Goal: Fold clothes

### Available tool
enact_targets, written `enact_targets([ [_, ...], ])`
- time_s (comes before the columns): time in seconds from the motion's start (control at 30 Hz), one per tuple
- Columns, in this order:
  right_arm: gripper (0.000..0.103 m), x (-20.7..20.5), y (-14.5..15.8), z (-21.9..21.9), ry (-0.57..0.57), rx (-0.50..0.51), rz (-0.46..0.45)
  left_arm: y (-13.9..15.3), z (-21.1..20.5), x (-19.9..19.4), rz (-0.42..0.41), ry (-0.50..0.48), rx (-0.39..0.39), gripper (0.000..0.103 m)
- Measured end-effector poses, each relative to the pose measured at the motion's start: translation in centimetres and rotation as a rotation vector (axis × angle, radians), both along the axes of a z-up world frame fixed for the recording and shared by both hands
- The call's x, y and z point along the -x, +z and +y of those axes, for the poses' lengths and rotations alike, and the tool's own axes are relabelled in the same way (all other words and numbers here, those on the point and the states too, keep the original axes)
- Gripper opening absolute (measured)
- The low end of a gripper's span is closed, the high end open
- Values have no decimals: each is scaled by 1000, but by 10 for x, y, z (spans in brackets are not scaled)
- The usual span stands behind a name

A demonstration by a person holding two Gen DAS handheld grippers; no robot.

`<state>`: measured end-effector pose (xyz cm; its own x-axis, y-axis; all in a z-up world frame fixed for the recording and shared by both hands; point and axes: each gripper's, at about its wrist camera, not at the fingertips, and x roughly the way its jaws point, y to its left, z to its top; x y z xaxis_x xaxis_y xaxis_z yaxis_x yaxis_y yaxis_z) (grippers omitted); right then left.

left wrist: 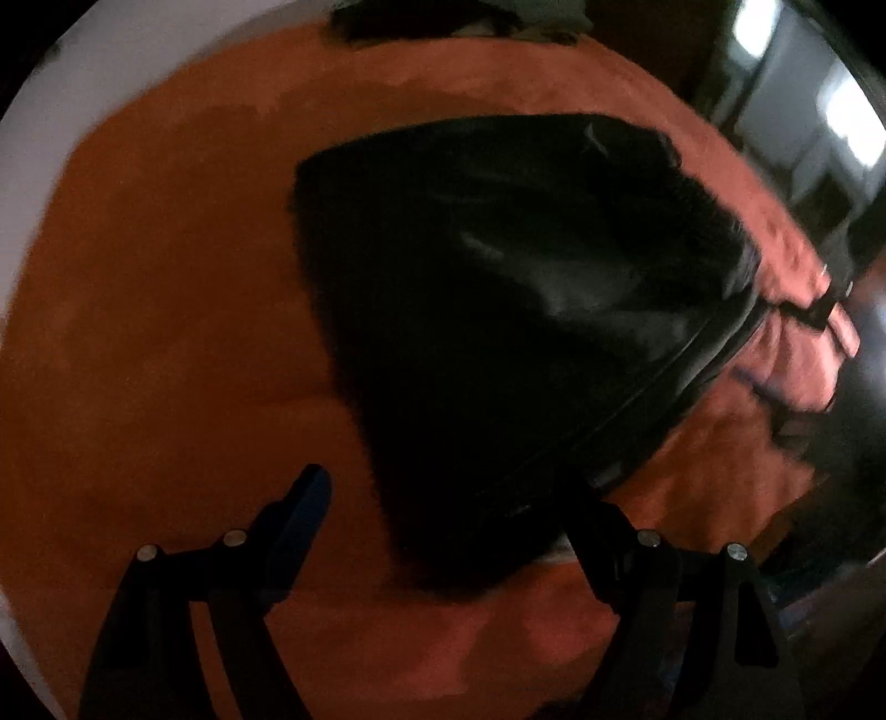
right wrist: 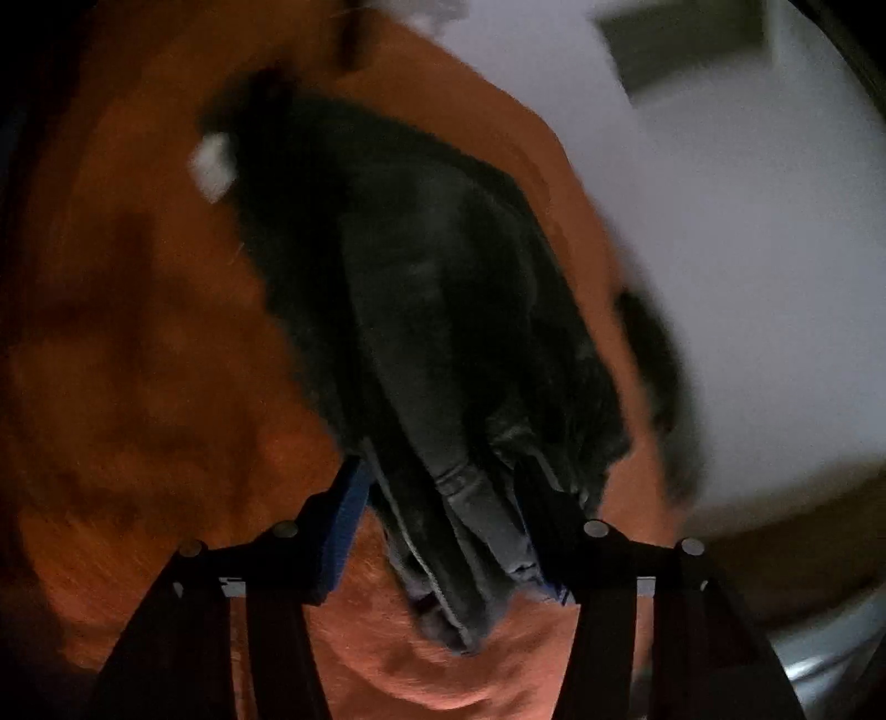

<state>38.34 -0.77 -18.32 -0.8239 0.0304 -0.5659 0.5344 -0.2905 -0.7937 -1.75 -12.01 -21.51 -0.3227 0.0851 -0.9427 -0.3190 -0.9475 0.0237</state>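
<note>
Orange bedspread (left wrist: 166, 332) fills both views, dim light, pale wall (right wrist: 747, 249) behind it and some glare off a dark glossy surface at the far right of the left wrist view. Your black garment (left wrist: 498, 332) lies spread on the spread, roughly triangular in the left wrist view, with a stitched hem running down its right edge and a narrow end reaching toward the camera. Your left gripper (left wrist: 448, 498) hangs over that narrow end, fingers wide apart — nothing pinched, the left finger (left wrist: 307, 498) over bare orange, the right one at the cloth's edge, contact unclear. In the right wrist view the same dark garment (right wrist: 443, 332) runs away from you in a long bunched strip, a white tag (right wrist: 213, 160) at its far end. Your right gripper (right wrist: 443, 498) has its fingers apart with a gathered grey-blue fold of the cloth sitting between them; the blue pad (right wrist: 346, 515) on the left stands clear of the fabric — the right one is just beside it, touching or not you can't tell. Everything is motion-blurred. More dark clothing (left wrist: 459, 22) sits at the far edge of the bedspread.
</note>
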Motion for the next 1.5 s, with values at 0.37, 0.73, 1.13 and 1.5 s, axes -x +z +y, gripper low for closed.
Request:
enact_targets([
  [0.37, 61, 6, -6, 11, -46, -7, 44, -41, 1, -107, 206, -529, 522, 84],
  [0.73, 61, 11, 4, 7, -55, 13, 22, -70, 78, -101, 339, -644, 687, 84],
  [1.13, 61, 19, 6, 14, -99, 32, 9, -85, 97, -70, 411, -542, 793, 90],
  [1.5, 61, -2, 5, 12, -39, 3, -30, -83, 116, -59, 523, -584, 852, 96],
])
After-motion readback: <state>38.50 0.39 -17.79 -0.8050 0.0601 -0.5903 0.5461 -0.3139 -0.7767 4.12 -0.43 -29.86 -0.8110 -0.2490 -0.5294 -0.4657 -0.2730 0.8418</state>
